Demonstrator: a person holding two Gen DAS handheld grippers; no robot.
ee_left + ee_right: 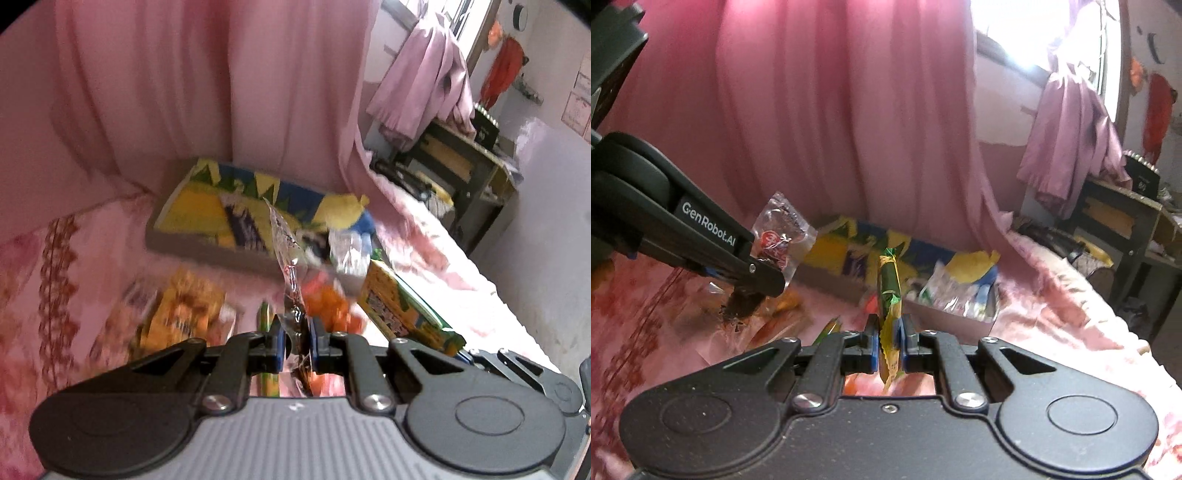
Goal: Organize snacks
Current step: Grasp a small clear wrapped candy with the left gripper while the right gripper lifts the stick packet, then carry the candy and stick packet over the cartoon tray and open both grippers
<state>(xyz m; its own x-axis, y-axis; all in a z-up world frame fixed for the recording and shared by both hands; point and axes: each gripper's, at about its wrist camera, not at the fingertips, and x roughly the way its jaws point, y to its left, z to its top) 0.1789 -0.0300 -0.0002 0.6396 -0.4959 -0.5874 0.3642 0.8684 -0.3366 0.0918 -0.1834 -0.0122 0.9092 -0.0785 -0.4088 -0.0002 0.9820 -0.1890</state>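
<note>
Clear crinkly plastic pinched in the left claw point(295, 341): a see-through packet point(286, 254) with red print, gripped near its lower end and standing up the middle of the left wrist frame, nearly shut pads on thin film. Seen again at centre left of the right wrist frame, hanging out past the claw tip. Green and yellow wrapper point(889, 295) clamped edge-on in the right claw point(889, 345), fully closed, sticking up at frame centre. Beyond both, toward the middle of each frame, a patterned yellow and blue box point(192, 210) on the pink bed sheet point(122, 229), some packets already inside at its right end; more loose snacks point(184, 306), blurred, on the sheet at lower left. Likely carrying both pieces toward that box. Risks from here: slick film sliding out of so thin a pinch if swung fast; a release short of the box wall, dropping a packet onto the sheet beside it; two claws near each other, so a knock between them or a snag on the tall packet; crushing of the contents under a hard clamp. Blur across the lower frames, so exact count of loose snacks not clear.
</note>
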